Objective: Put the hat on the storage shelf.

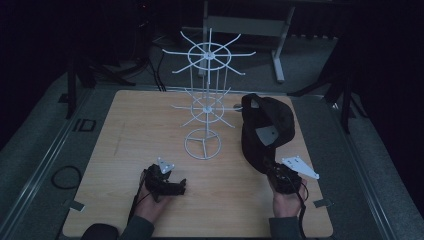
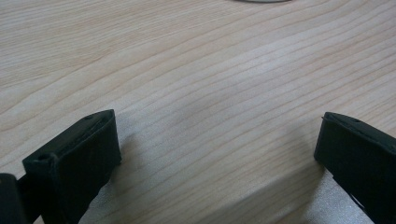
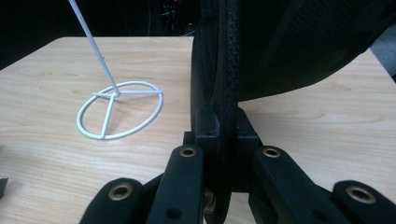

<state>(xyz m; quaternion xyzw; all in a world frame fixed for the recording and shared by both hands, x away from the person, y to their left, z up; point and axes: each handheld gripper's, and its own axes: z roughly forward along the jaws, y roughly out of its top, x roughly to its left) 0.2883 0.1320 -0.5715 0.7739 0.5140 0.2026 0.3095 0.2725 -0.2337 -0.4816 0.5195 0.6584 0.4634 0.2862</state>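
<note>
A white wire display rack [image 1: 206, 95] stands upright mid-table on a ring base [image 3: 119, 109]. My right gripper [image 1: 274, 167] is shut on the edge of a black cap [image 1: 265, 127], holding it up just right of the rack; the cap's stitched rim [image 3: 229, 70] rises straight from between the closed jaws. My left gripper [image 1: 180, 186] rests low near the table's front, left of centre. Its jaws stand wide open over bare wood, with nothing between the fingertips [image 2: 81, 149].
The wooden table [image 1: 140, 130] has free surface on the left and along the front. A grey desk frame [image 1: 277, 40] and dark stands sit beyond the far edge. A cable loop [image 1: 65, 176] lies on the floor left of the table.
</note>
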